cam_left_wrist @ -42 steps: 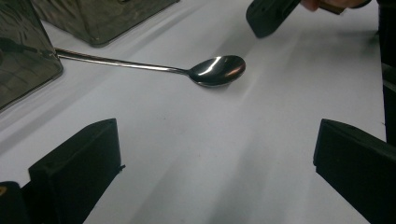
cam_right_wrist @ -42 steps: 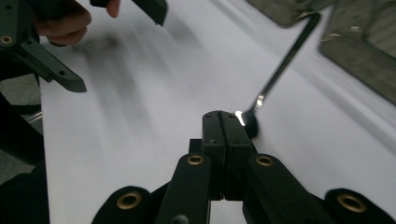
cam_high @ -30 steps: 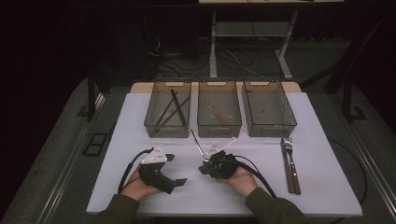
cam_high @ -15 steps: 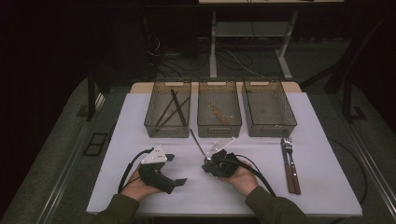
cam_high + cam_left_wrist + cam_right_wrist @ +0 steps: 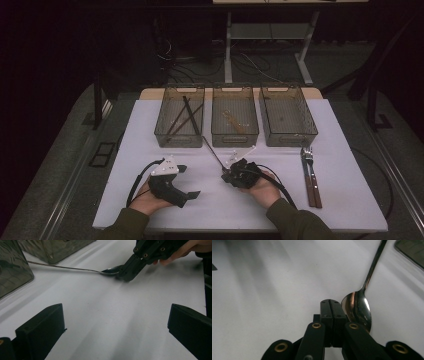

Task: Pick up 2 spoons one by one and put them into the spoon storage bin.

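Observation:
A metal spoon [image 5: 212, 152] lies on the white table [image 5: 150, 130], its handle pointing toward the trays. The spoon's bowl [image 5: 357, 307] rests against the side of my right gripper [image 5: 330, 308], whose jaws are pressed together with nothing between them. In the left gripper view the right gripper [image 5: 125, 273] touches the spoon bowl [image 5: 110, 271] with its tip on the table. My left gripper [image 5: 186, 181] sits at the front left, held by a hand, open and empty. The jaws of the left gripper [image 5: 115, 327] stand wide apart over bare table.
Three clear trays stand in a row at the back: the left tray [image 5: 161, 135] holds dark sticks, the middle tray [image 5: 216, 135] a pale wooden piece, and the right tray [image 5: 312, 135] looks bare. A fork [image 5: 307, 172] and another wooden-handled utensil lie at the right.
My right gripper has edged slightly right and away beside the spoon. The left gripper has stayed where it was.

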A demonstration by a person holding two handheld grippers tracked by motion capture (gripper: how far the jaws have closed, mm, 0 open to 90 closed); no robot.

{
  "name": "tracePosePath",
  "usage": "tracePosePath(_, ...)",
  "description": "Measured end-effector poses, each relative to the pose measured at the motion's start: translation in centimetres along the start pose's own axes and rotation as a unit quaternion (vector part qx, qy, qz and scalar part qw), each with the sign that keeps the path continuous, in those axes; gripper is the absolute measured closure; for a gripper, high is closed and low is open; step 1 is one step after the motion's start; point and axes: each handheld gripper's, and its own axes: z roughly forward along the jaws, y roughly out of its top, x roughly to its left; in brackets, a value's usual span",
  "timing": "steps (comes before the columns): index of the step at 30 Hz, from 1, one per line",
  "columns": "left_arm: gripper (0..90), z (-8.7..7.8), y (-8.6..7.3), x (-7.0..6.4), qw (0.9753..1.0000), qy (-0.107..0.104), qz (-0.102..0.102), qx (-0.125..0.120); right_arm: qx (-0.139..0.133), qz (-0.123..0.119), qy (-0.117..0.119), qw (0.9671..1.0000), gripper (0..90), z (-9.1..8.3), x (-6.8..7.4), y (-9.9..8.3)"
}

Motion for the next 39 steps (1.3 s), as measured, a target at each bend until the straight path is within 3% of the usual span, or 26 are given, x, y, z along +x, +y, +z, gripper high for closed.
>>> tracePosePath(15, 0.0, 0.0, 0.0, 0.0, 1.0, 0.0, 0.001, 0.001, 0.005, 0.009, -0.022, 0.9997, 89.5, -0.8, -1.4, -0.5)
tracePosePath(29, 0.0, 0.0, 0.0, 0.0, 1.0, 0.0, 0.001, 0.001, 0.002, 0.035, -0.039, 0.9986, 89.4, -1.8, -3.4, -1.0)
tracePosePath(39, 0.0, 0.0, 0.0, 0.0, 1.0, -0.001, 0.001, 0.001, -0.01, 0.039, -0.016, 0.9991, 89.4, -2.4, -3.5, -1.1)
